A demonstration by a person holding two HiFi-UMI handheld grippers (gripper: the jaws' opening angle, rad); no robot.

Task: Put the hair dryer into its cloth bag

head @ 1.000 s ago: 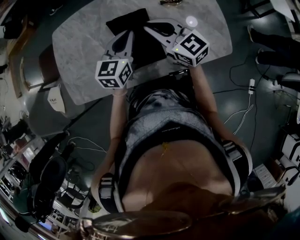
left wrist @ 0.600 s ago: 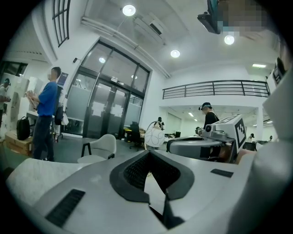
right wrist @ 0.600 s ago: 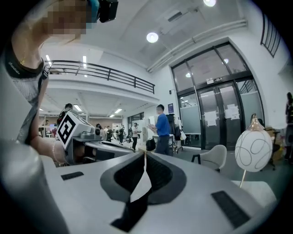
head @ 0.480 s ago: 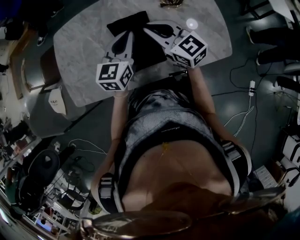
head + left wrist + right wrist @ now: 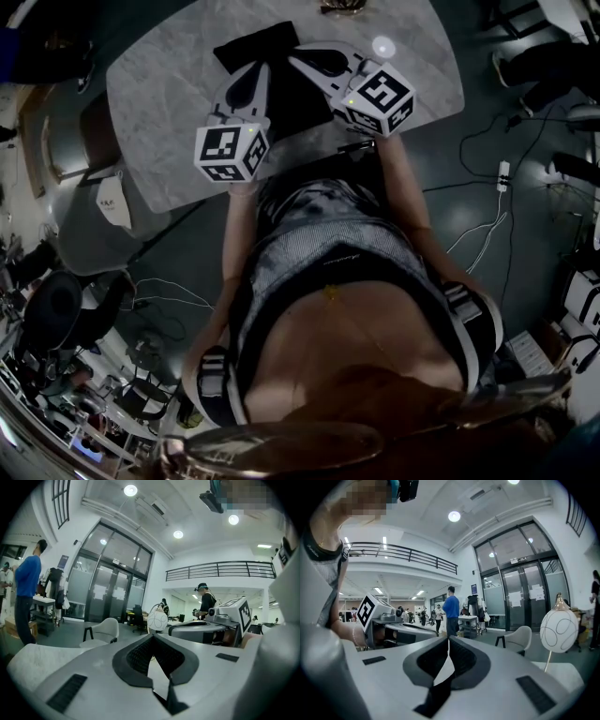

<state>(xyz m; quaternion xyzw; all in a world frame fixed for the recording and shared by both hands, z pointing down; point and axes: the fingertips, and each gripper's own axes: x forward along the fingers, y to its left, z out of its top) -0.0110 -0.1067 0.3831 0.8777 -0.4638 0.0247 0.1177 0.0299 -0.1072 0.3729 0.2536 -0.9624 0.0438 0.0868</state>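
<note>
Left gripper (image 5: 260, 67): clenched, empty, above table (image 5: 159, 84); black cloth bag (image 5: 251, 45): lying at far middle, under both tips; likely limp, light, best pinched at mouth hem, mouth side unclear; right gripper (image 5: 294, 58): clenched, empty; hair dryer: not made out, possibly hidden beneath grippers.

Pale grey shells on left gripper (image 5: 260, 70), right gripper (image 5: 298, 59); black-and-white marker cubes (image 5: 231, 153); grey patterned top (image 5: 337, 253).
</note>
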